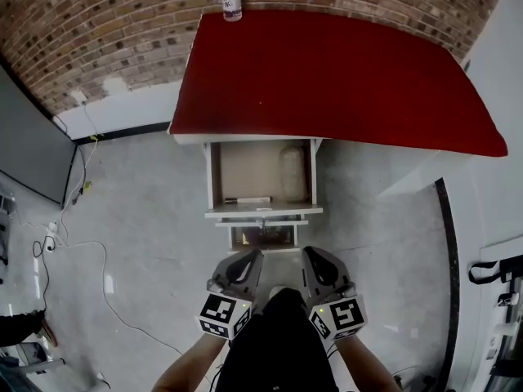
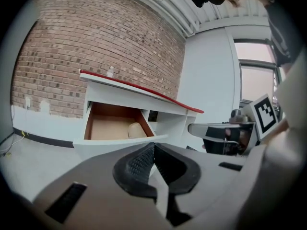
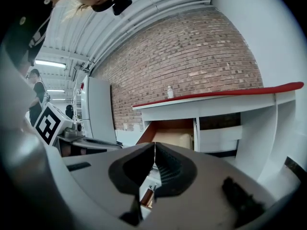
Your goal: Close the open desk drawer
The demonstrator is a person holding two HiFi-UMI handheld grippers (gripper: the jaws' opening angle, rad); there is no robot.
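**Left gripper [image 1: 248, 257] and right gripper [image 1: 315, 257] closed and empty, drawer [image 1: 263, 211] dead ahead**

Both sit low in the head view, side by side just in front of me. In each gripper view the pads meet at the tips with nothing between them.

The drawer hangs open under the near edge of the red desk [image 1: 327, 72], pulled out toward me. Its white front runs left to right, and its travel axis points straight away, toward the brick wall. Inside I see a beige object [image 1: 292, 174] at the right and a thin pen-like item [image 1: 248, 200] against the front.

The front lies ahead of both sets of tips, near but not touching. Both grippers fall within its width, left toward the middle and right near its right end. I judge neither clearly nearer. A flat forward push should close it.

A lower drawer [image 1: 261, 235] looks slightly out too. It sits below the front and closer to the tips, so I'd aim high.
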